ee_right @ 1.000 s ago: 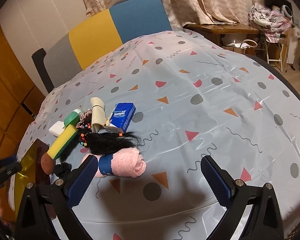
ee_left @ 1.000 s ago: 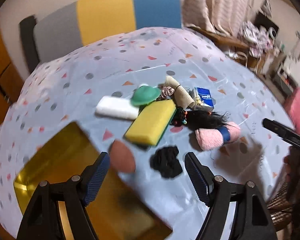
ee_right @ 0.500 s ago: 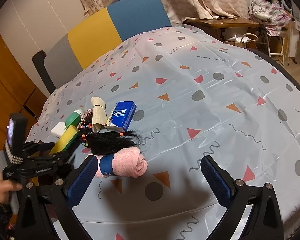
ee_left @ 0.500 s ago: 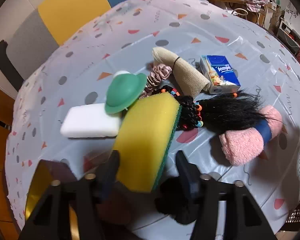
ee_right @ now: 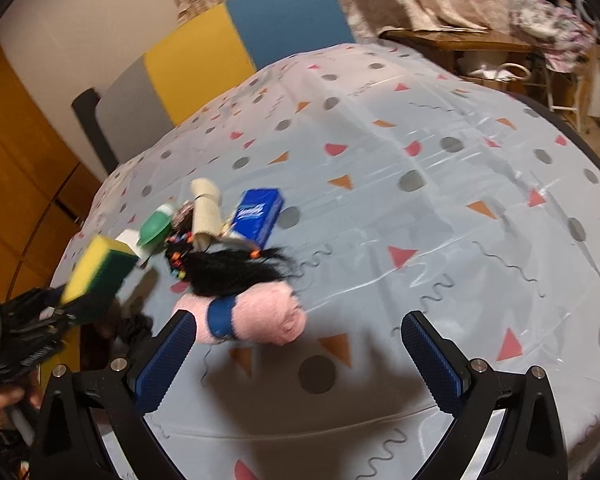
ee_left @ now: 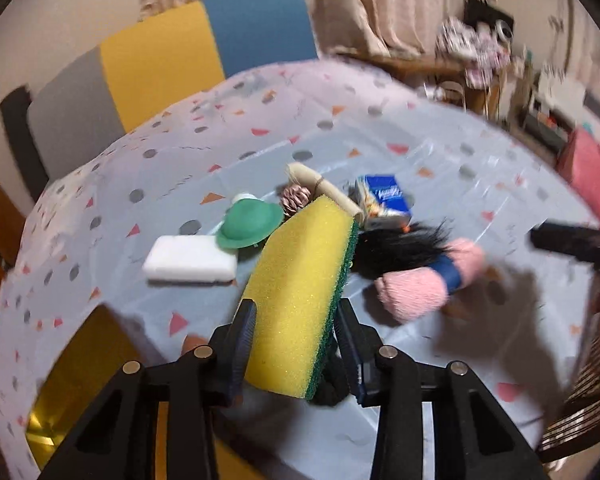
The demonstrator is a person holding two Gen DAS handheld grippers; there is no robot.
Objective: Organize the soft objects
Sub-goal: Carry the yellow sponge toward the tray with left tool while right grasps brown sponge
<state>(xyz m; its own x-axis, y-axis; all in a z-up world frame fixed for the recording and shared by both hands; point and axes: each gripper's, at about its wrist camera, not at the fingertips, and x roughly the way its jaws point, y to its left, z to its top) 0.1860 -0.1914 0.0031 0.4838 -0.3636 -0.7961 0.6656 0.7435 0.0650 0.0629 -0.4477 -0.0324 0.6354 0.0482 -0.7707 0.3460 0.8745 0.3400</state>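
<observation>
Sponge (ee_left: 300, 292) | clamped in left tool (ee_left: 296, 344), lifted | right tool (ee_right: 300, 354) apart, unladen

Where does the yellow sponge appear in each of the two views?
Left wrist: the yellow sponge is at centre, between the left gripper fingers.
Right wrist: the sponge is at the left edge, above the table.
Shared landmark: the pink rolled towel.

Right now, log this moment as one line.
left gripper: shut on yellow-and-green rectangular foam sponge, lifted off table | right gripper: open, empty, above rolled pink towel with blue band
</observation>
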